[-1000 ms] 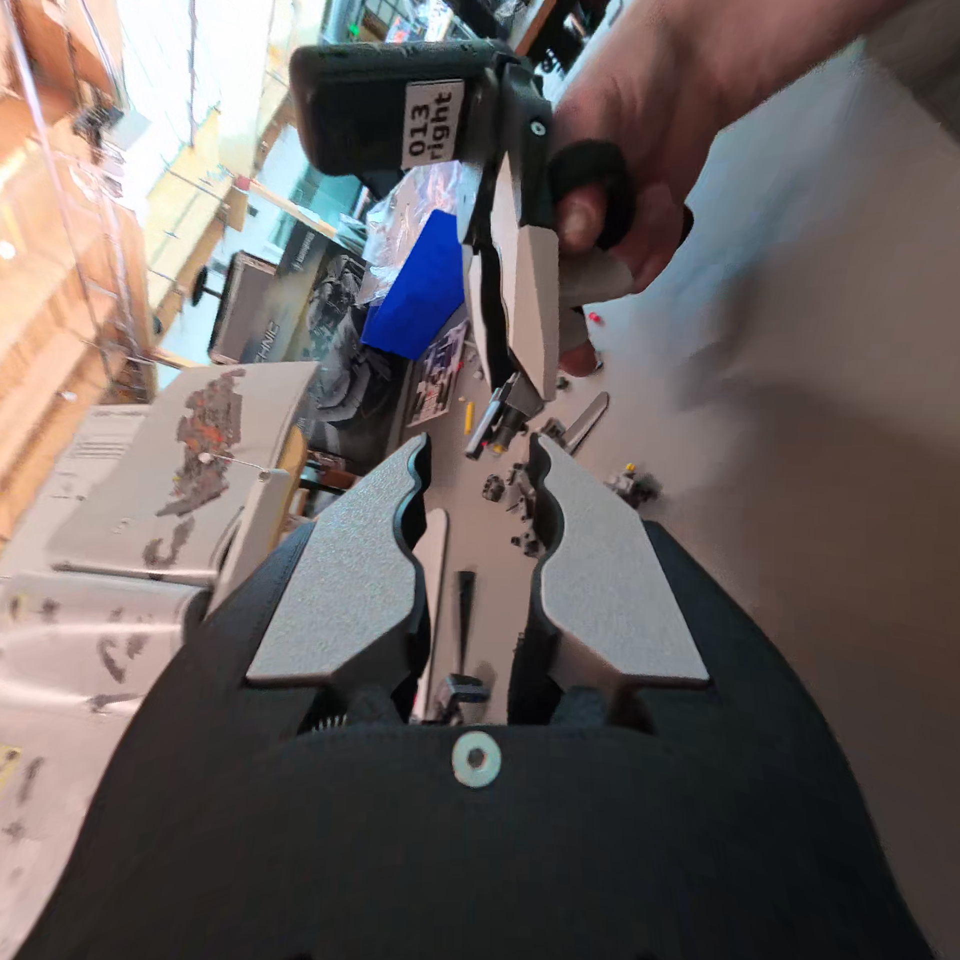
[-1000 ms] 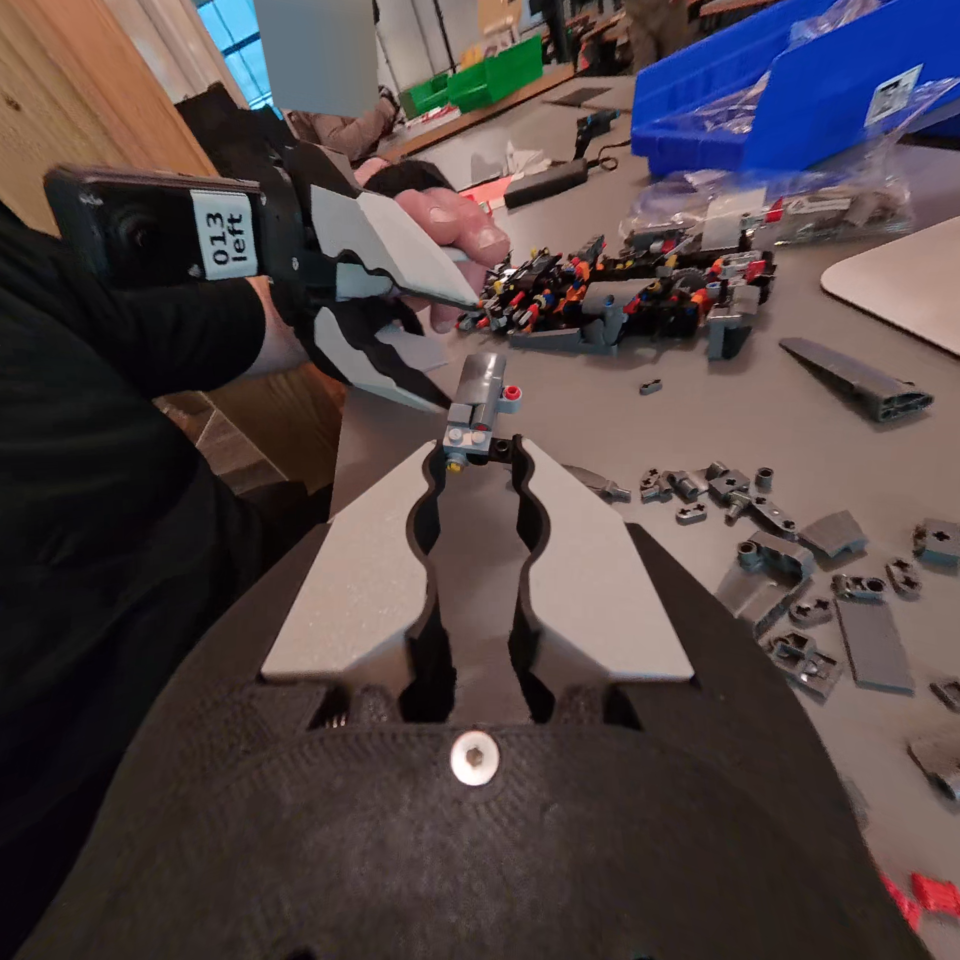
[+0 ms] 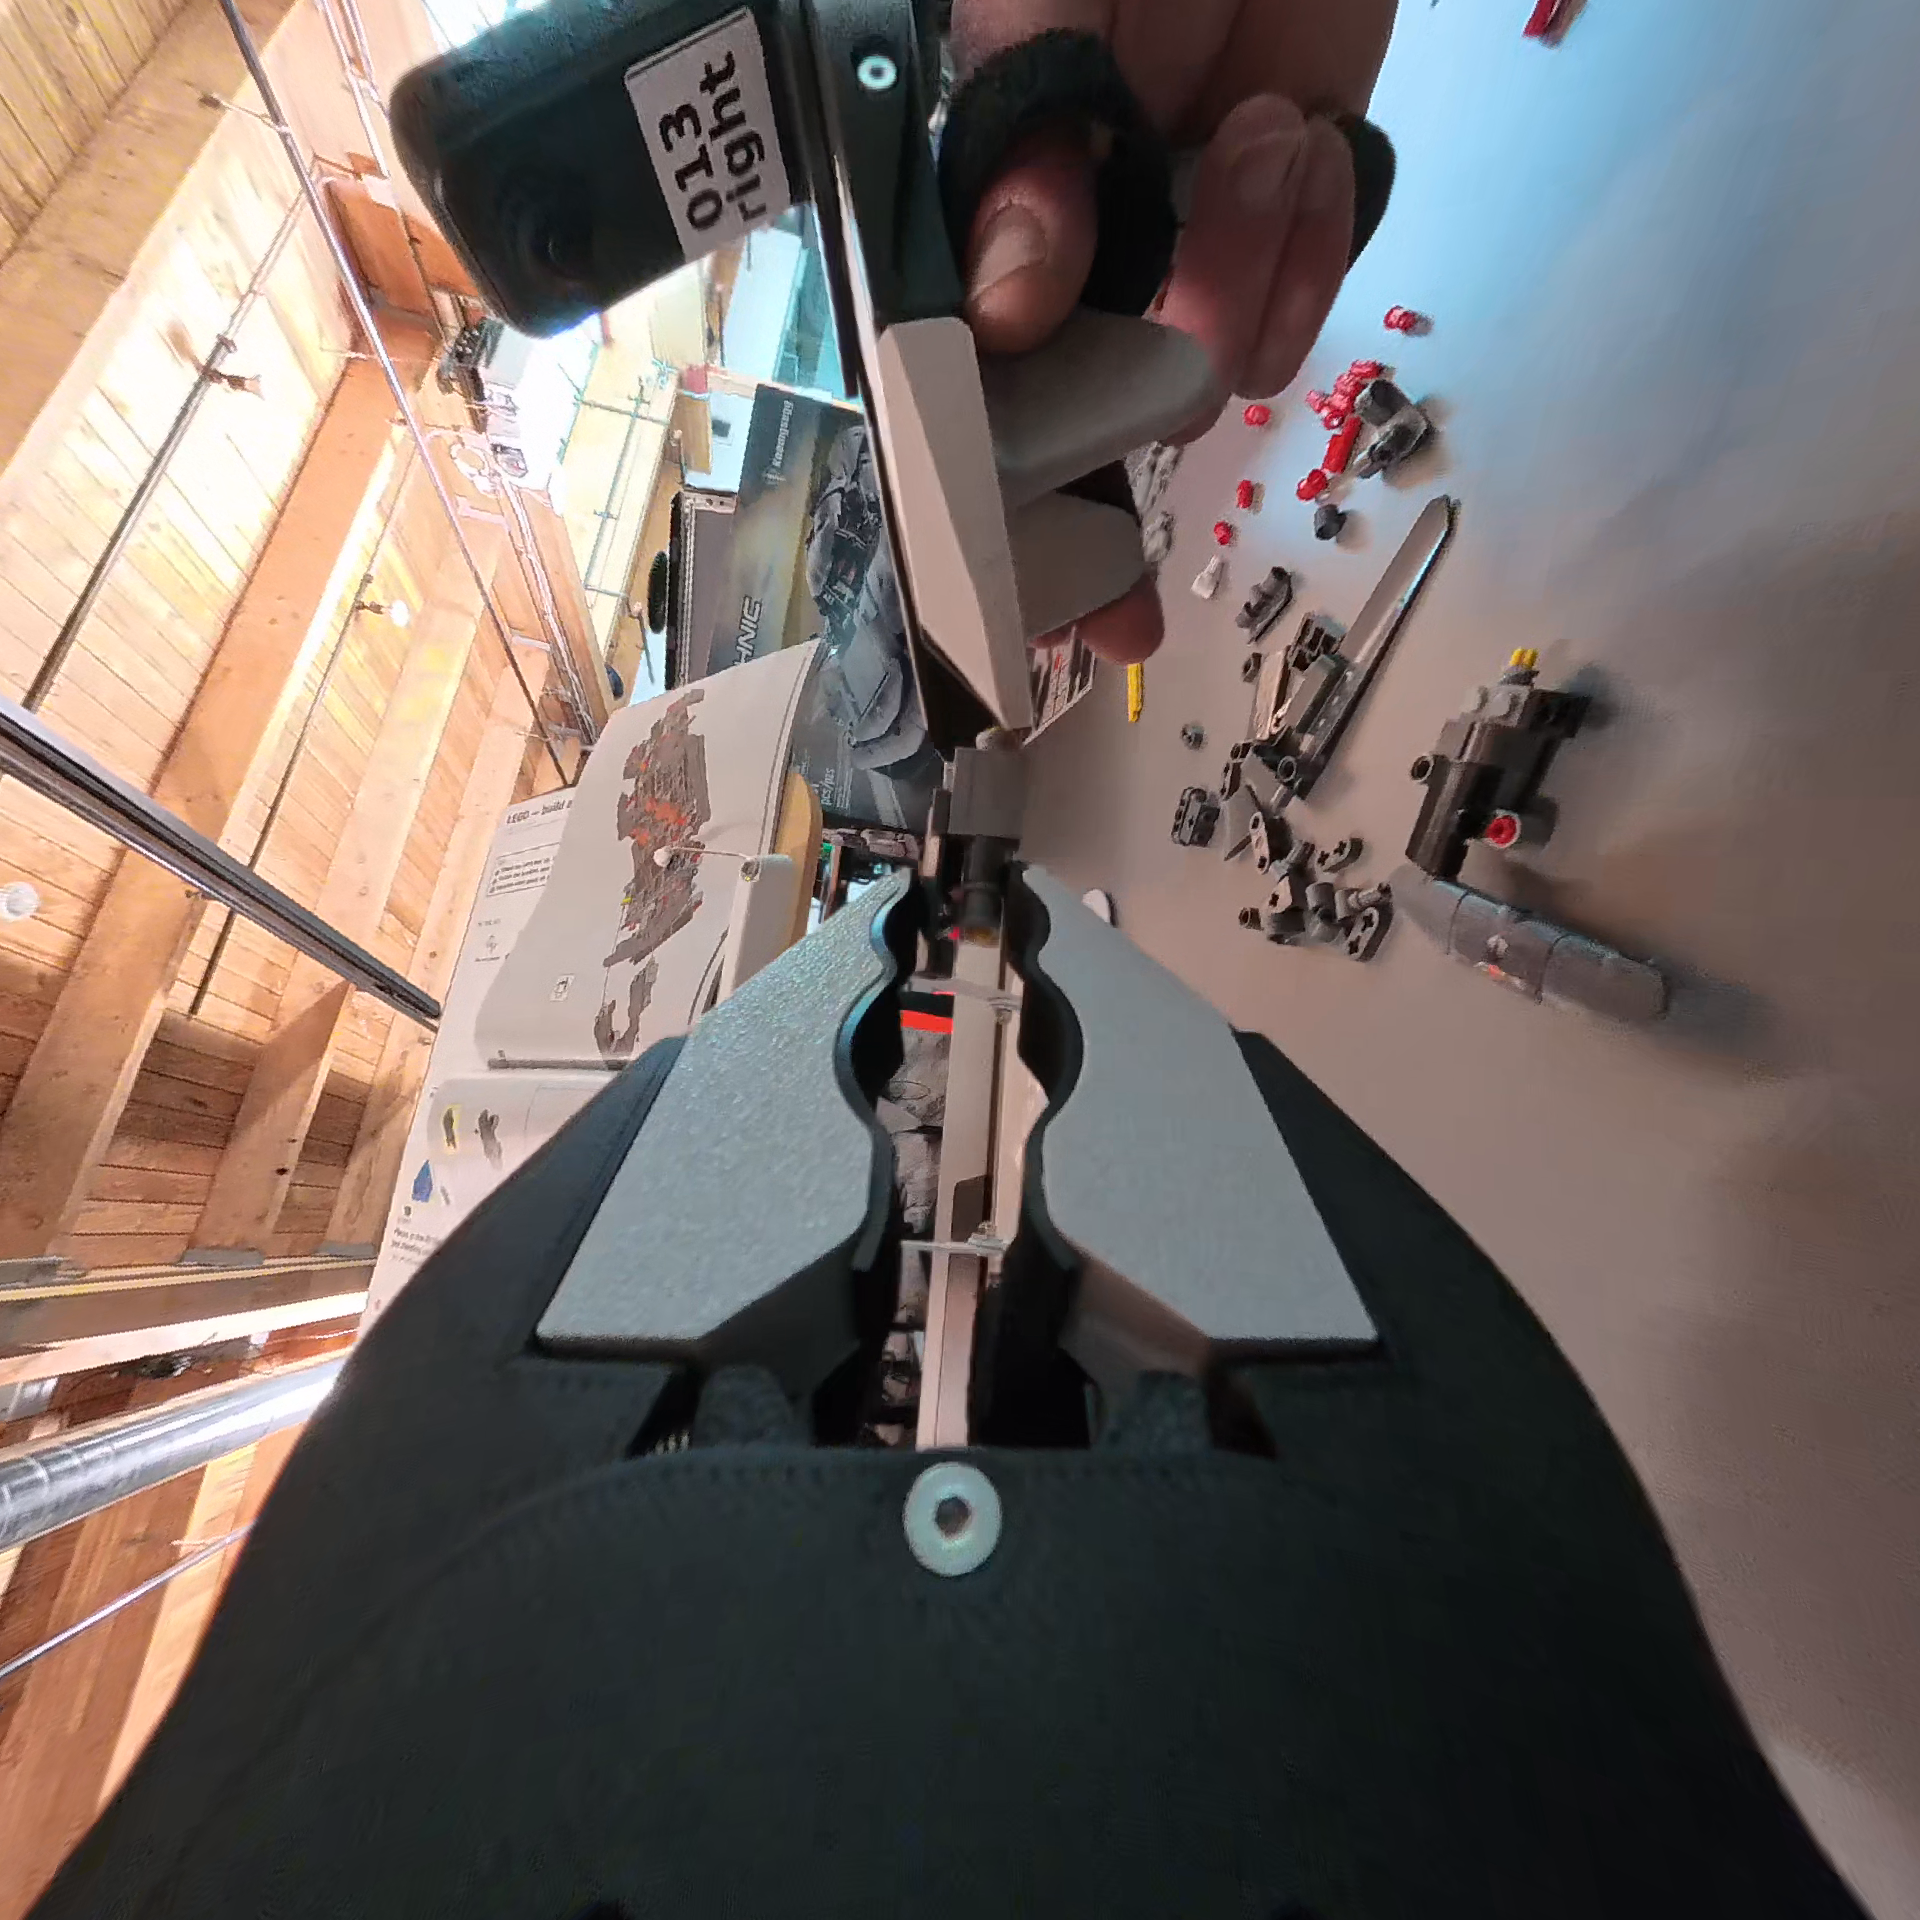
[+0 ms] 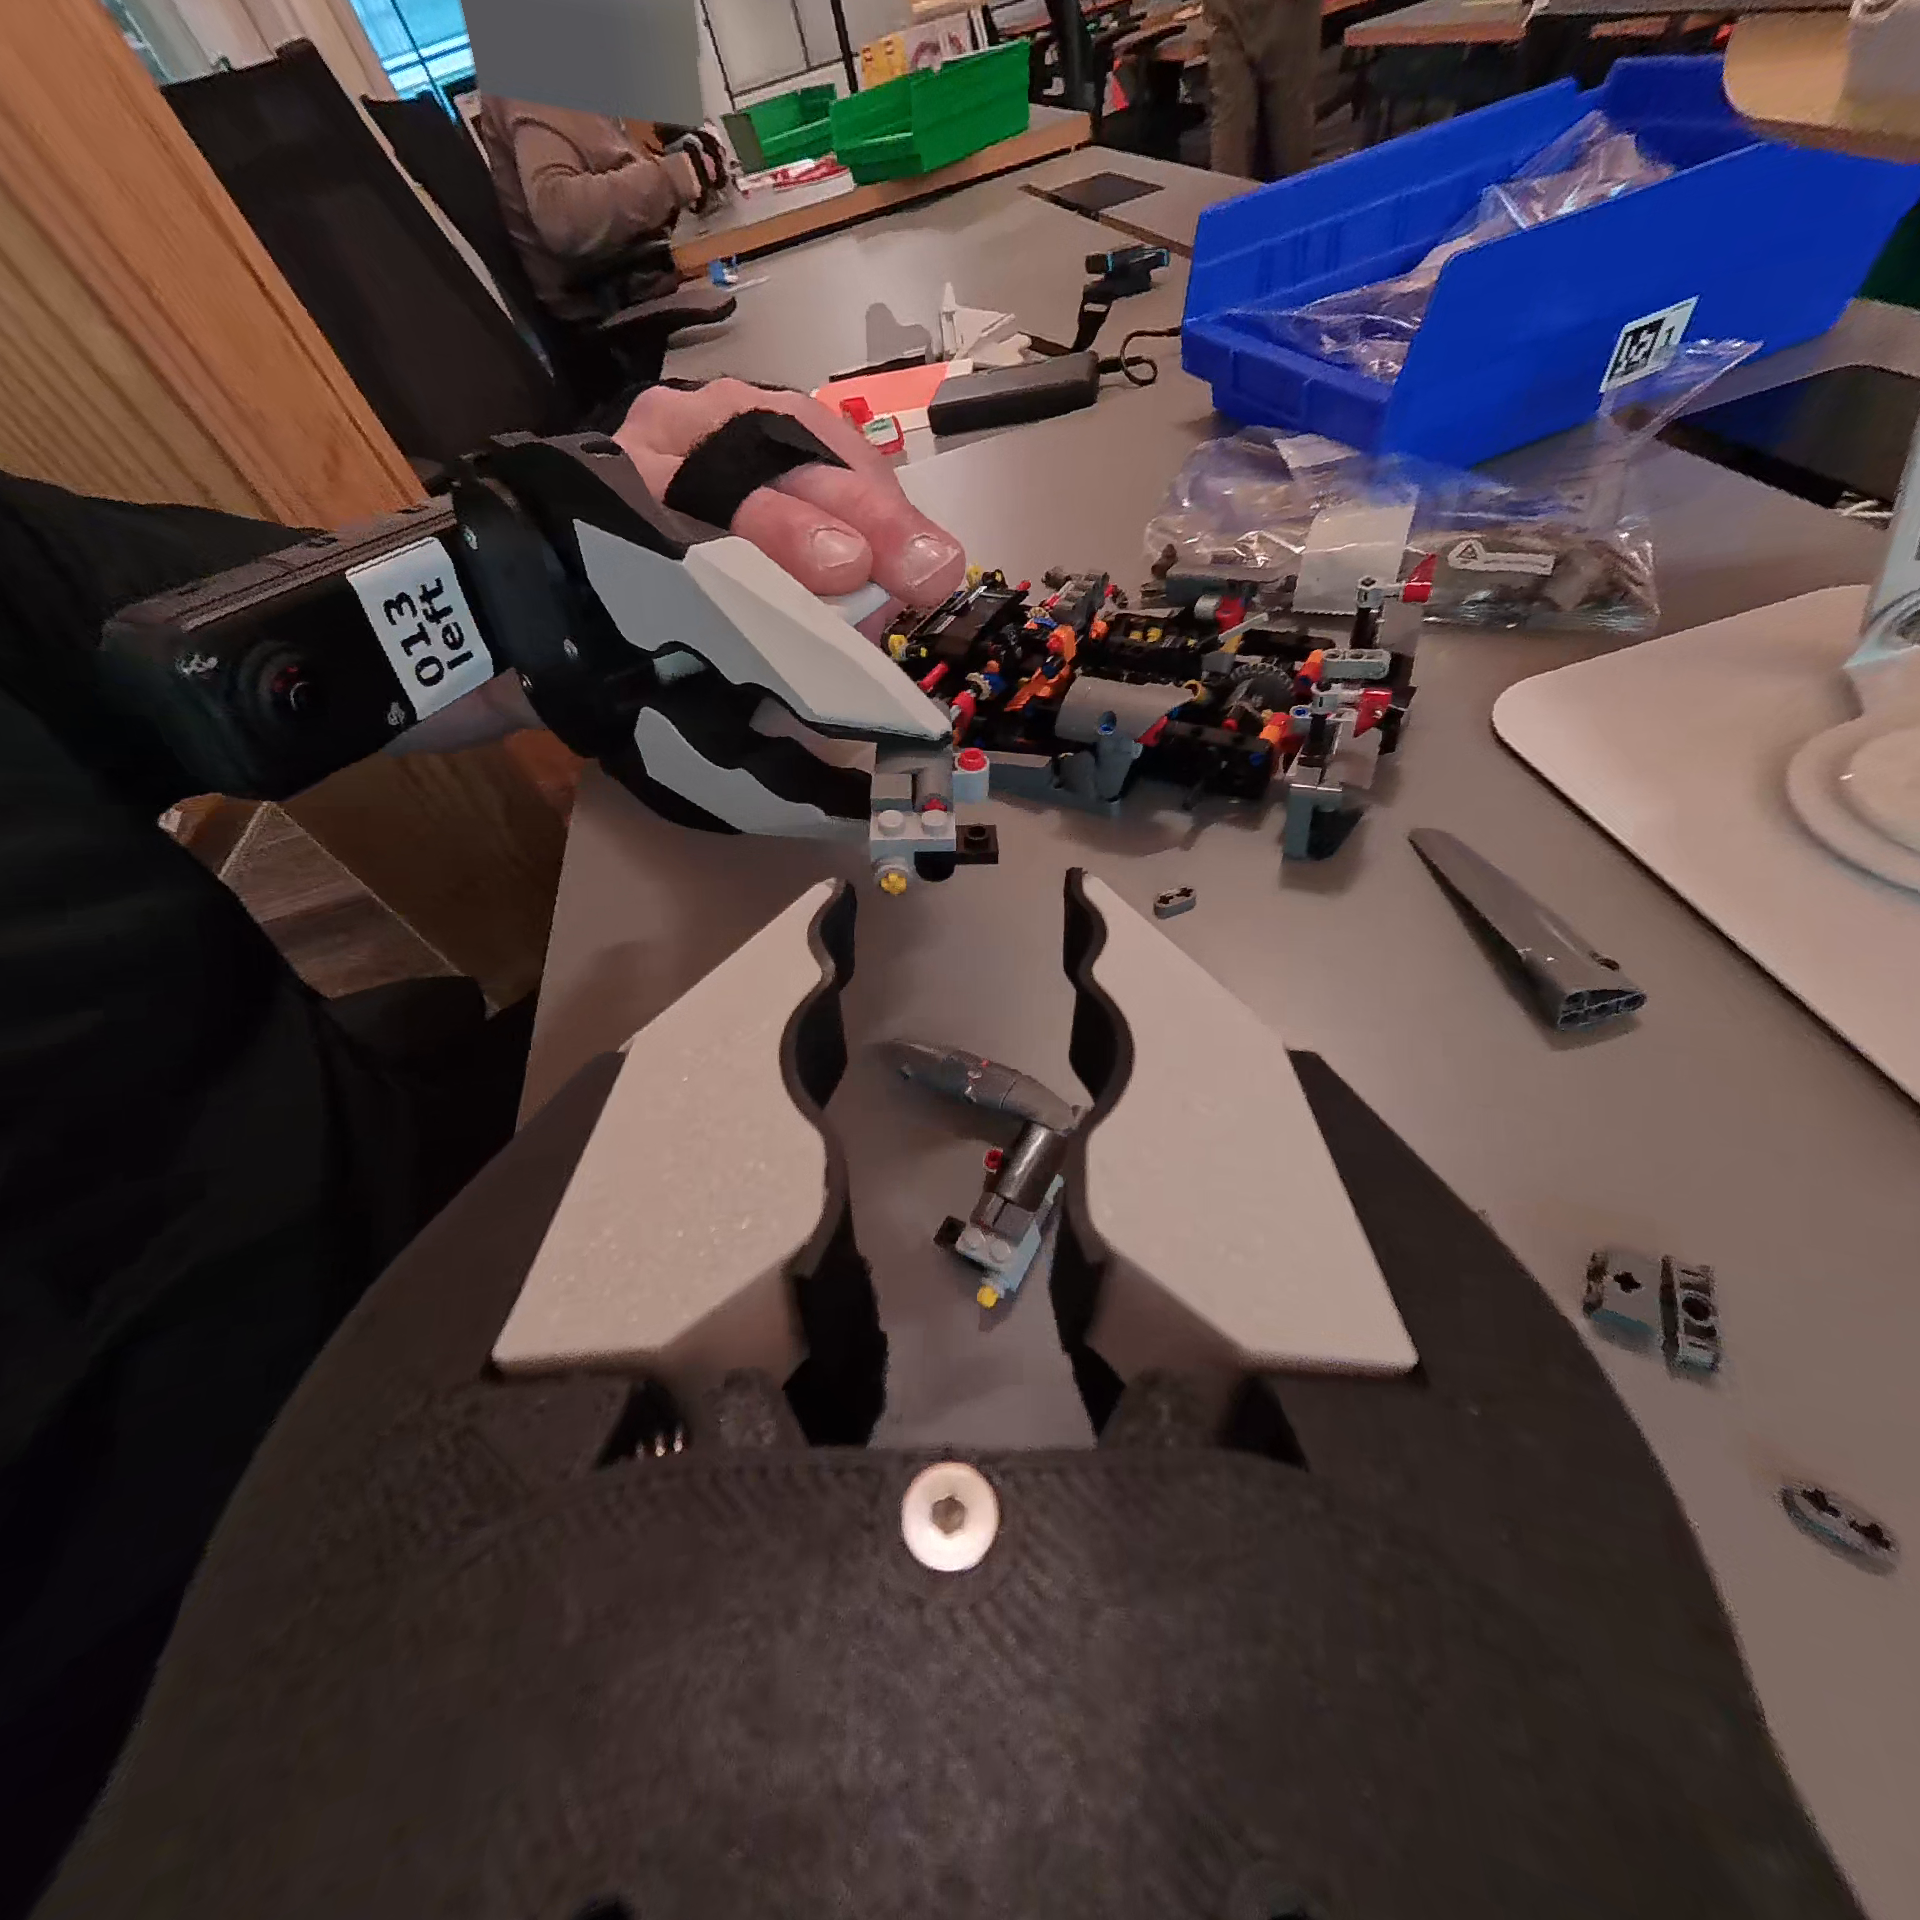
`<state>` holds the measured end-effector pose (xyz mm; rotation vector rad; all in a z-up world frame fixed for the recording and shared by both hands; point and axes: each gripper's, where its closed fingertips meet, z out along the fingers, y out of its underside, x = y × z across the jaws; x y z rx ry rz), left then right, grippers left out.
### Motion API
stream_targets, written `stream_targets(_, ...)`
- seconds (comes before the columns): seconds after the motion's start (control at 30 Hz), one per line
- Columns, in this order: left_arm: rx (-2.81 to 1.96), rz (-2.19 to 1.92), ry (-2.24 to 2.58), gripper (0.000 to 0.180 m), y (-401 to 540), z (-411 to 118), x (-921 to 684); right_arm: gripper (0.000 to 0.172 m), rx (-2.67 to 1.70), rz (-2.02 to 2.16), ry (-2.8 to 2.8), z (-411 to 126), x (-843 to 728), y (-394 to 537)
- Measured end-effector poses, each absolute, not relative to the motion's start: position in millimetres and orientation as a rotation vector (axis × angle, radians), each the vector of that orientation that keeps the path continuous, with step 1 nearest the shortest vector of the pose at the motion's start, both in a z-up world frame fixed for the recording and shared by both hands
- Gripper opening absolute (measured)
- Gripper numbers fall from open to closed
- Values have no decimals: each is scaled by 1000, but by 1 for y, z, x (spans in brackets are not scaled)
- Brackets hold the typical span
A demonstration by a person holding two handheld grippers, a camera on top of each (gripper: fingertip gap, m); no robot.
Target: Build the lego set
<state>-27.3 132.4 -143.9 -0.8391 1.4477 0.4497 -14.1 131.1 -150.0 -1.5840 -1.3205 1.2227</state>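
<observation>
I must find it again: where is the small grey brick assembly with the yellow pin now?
In the right wrist view the small grey brick assembly is clamped in the left gripper, above the table and left of the large brick model.

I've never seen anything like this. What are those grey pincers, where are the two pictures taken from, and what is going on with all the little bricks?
No robot here: a person holds a hand-worked claw in each hand, and a camera on each looks forward along its two grey fingers.

In the left claw's view, the left claw grips a small grey brick assembly. The right claw's view shows the same thing from the side: the assembly, with red and yellow studs, sits clamped at the tips of the left claw, clear of the table.

The right claw is open and holds nothing. Seen between its fingers, a second small grey assembly lies on the grey table.

Farther back are a large half-built brick model, loose grey pieces, bags of parts and a blue bin.
</observation>
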Motion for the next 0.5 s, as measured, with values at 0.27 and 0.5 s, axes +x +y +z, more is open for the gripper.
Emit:
stream_targets(0.27, -832, 483, 1431, 13, 137, -143, -32, 36, -1561, 1155, -1337, -149, -22, 134)
stream_targets(0.5, -821, 492, 1435, 13, 137, -144, -32, 35, -1553, 1122, -1357, -152, -27, 133)
